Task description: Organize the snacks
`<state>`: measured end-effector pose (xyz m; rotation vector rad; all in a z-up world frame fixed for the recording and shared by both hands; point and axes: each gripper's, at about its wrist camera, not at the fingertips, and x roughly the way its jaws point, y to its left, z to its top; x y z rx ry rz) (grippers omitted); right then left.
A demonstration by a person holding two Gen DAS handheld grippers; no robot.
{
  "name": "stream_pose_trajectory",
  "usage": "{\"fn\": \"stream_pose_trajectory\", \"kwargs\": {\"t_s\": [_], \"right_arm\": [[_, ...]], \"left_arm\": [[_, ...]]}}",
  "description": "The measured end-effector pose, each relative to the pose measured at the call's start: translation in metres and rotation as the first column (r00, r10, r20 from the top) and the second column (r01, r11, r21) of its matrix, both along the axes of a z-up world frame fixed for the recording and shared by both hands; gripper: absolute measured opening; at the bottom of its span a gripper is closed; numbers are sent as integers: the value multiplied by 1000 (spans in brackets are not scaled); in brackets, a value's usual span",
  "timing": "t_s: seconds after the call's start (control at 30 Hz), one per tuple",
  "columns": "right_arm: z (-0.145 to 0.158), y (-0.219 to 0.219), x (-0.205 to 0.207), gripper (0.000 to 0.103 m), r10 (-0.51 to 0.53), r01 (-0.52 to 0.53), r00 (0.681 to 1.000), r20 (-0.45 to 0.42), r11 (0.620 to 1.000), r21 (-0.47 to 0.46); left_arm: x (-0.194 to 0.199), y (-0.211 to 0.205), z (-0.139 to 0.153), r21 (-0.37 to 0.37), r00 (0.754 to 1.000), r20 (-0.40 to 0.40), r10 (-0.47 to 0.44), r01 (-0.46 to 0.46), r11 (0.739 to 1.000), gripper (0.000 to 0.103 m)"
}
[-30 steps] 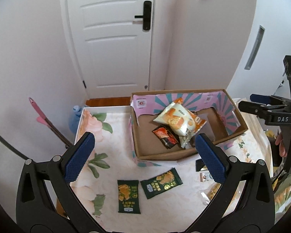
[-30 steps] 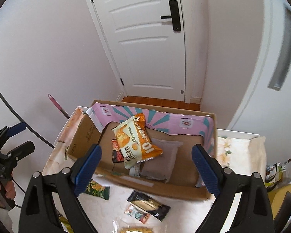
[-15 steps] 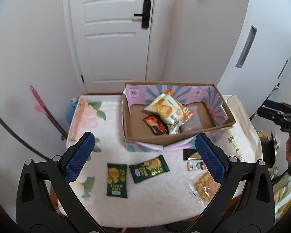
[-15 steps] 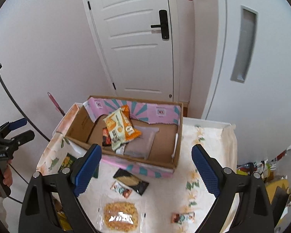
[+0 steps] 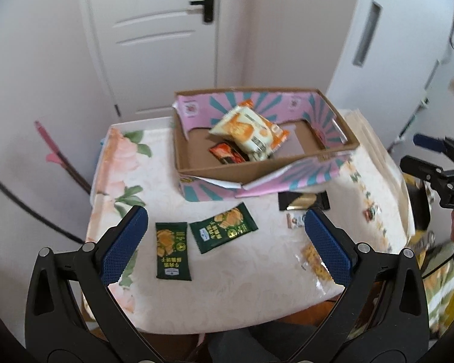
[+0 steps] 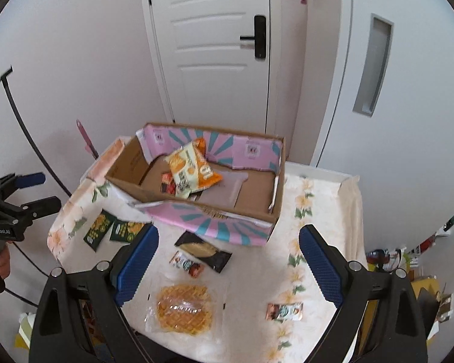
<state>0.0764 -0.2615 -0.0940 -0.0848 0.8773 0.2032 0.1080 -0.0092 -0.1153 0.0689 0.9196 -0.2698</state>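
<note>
Green packets [image 5: 173, 250]: 2 on table; cardboard box [image 5: 227, 171]: 1.

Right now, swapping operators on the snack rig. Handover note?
Left gripper: open, empty, above the table's near edge.
Right gripper: open, empty.
Box: already holds an orange-and-white bag, a red-black packet and a grey pouch.
Still on the tablecloth: two green packets, black-and-gold packet, two small bars, clear waffle pack.
</note>
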Motion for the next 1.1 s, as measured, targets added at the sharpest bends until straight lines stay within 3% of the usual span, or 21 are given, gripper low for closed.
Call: {"fn": "stream_pose_trajectory", "kwargs": {"t_s": [0.3, 0.47, 0.6, 0.83, 0.97, 1.1], "right_arm": [[-35, 26, -5, 93, -37, 38, 998, -56, 999, 12], [-66, 35, 0, 93, -62, 65, 991, -122, 998, 19], [-84, 43, 3, 93, -66, 71, 987, -149, 997, 28], [-116, 57, 8, 93, -74, 84, 980, -185, 995, 46], [-128, 60, 12, 93, -79, 91, 974, -213, 995, 44], [-135, 59, 15, 93, -89, 102, 970, -226, 994, 45]], "left_arm": [[17, -13, -41, 72, 970, -29, -242, 244, 967, 103], [27, -19, -74, 120, 918, -54, -394, 397, 910, 103], [34, -30, -107, 180, 851, -94, -516, 524, 832, 103], [55, -39, -144, 145, 779, -165, -605, 626, 767, 97], [67, -41, -158, 117, 751, -208, -626, 655, 746, 94], [75, -41, -169, 102, 738, -242, -629, 664, 740, 92]]}}
